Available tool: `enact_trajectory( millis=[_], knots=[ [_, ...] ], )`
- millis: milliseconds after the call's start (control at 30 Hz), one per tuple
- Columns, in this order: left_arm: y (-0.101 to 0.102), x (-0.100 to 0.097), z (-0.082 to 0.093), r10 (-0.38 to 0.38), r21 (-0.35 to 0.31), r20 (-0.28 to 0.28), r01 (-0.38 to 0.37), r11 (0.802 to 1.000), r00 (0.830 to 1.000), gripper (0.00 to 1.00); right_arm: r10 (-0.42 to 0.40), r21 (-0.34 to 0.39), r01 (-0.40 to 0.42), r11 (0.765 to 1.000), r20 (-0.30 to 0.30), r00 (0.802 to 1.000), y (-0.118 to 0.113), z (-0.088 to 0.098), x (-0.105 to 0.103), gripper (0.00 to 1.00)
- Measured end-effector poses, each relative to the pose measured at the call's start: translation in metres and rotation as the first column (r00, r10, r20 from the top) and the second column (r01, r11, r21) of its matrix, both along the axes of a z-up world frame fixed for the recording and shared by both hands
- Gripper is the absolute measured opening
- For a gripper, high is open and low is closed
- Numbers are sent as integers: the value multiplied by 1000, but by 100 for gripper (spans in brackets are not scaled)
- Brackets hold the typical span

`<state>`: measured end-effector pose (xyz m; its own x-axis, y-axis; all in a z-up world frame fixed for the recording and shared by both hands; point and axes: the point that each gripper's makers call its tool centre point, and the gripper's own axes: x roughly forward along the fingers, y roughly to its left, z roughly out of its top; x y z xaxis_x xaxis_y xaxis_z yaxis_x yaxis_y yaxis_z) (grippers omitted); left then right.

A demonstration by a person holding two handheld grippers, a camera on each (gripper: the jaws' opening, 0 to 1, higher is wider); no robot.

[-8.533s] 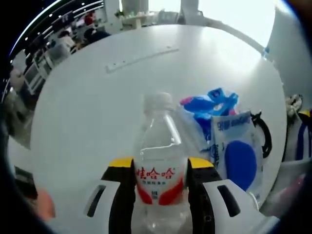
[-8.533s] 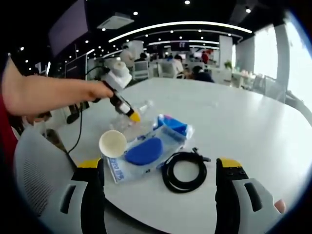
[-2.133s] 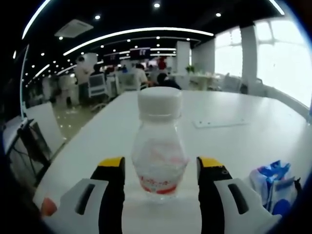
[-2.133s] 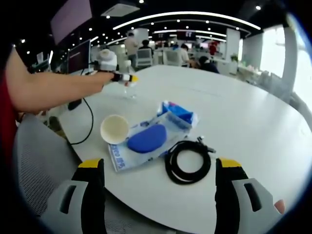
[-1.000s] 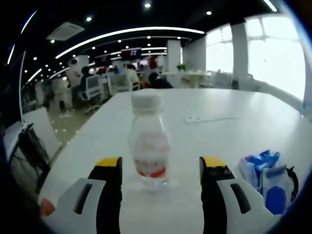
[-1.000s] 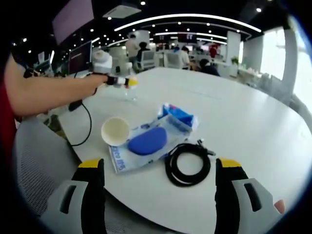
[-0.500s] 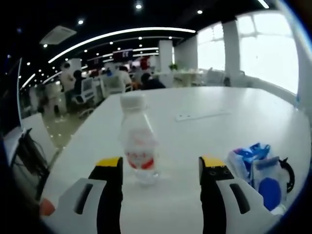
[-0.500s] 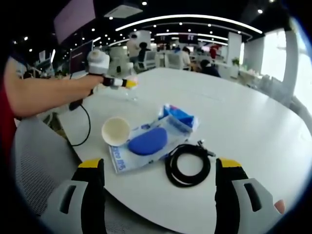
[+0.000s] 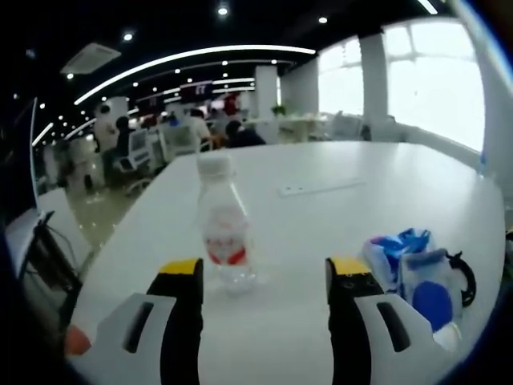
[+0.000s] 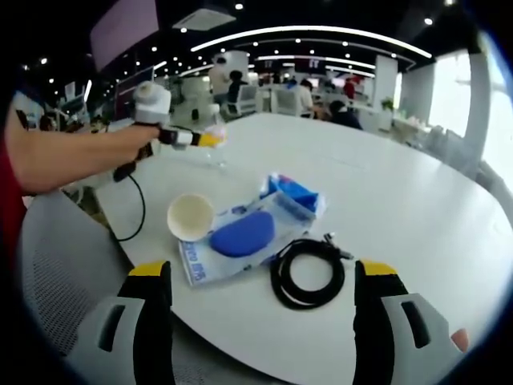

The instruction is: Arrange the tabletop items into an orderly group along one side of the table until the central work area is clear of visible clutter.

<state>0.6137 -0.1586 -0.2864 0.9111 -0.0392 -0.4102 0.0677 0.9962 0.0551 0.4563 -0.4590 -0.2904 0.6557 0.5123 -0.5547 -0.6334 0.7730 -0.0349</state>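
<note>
A clear water bottle (image 9: 223, 233) with a white cap and a red label stands upright on the white table (image 9: 321, 208). My left gripper (image 9: 264, 269) is open a short way back from it, its jaws well apart and holding nothing. From the right gripper view, that left gripper (image 10: 210, 139) hovers beside the bottle (image 10: 215, 152) at the table's far left. My right gripper (image 10: 263, 269) is open above the near table edge, over a coiled black cable (image 10: 309, 273). A paper cup (image 10: 190, 215), a flat pack with a blue oval (image 10: 240, 233) and a blue packet (image 10: 292, 191) lie together.
A grey mesh chair (image 10: 56, 281) stands at the table's near left. A person's arm (image 10: 72, 156) reaches across to the left gripper. A white strip (image 9: 317, 188) lies further along the table. In the left gripper view the blue packs (image 9: 409, 265) and cable (image 9: 465, 277) sit at the right.
My left gripper, shut on the bottle at first, has let go and drawn back; the bottle stands alone. The right gripper has hardly moved.
</note>
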Motion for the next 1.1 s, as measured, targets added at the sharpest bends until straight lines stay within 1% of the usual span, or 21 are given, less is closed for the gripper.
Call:
enact_trajectory(
  millis=[100,200,367,633,867,1100],
  knots=[
    [0,-4,3,-6,-8,-1,6,1000,1000,59,1,0,-1,1000,4,1000,0,1,0,94],
    [1,-7,8,-19,8,4,19,1000,1000,59,1,2,-1,1000,8,1000,0,1,0,94],
    [0,-12,15,-32,11,13,32,999,999,59,4,0,-4,1000,11,1000,1,2,1,94],
    [-9,-23,23,-88,20,18,87,996,996,58,7,0,-7,1000,16,1000,2,3,1,94],
    [-16,-32,32,-132,7,25,132,991,991,57,10,-3,-10,1000,18,1000,3,3,1,94],
    [-19,-41,34,-163,-9,23,163,987,986,56,14,-9,-14,1000,18,1000,3,2,0,94]
  ],
)
